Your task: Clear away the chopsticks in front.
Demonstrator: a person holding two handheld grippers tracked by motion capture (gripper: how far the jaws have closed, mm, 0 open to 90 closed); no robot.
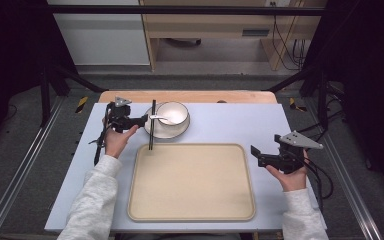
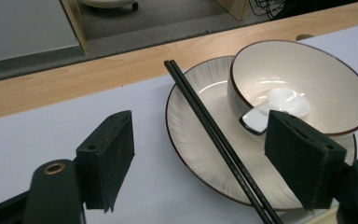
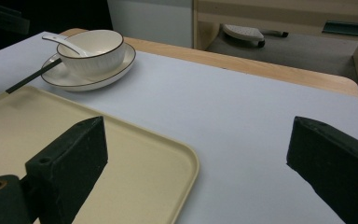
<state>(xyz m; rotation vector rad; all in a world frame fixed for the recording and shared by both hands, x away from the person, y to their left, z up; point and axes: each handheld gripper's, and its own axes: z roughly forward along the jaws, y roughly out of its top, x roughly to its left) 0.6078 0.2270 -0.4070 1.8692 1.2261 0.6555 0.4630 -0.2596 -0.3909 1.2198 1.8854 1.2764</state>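
White spoon [image 2: 279, 103] in bowl [image 2: 307, 88] on plate [image 2: 200, 135], just ahead of left gripper [image 2: 200, 158] (jaws wide, empty), black chopsticks [image 2: 214, 135] between them. Right gripper [image 3: 196, 158] also wide, hovering beside beige tray [image 3: 135, 158].

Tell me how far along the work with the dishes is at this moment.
Early. Nothing looks done: the tray lies bare, while the bowl with its spoon sits on the plate, chopsticks across the plate's rim. In hand: the left gripper, jaws open, reaches toward the spoon handle and chopsticks, gripping nothing. The right gripper hovers open beside the tray. Any moving of dishes remains.
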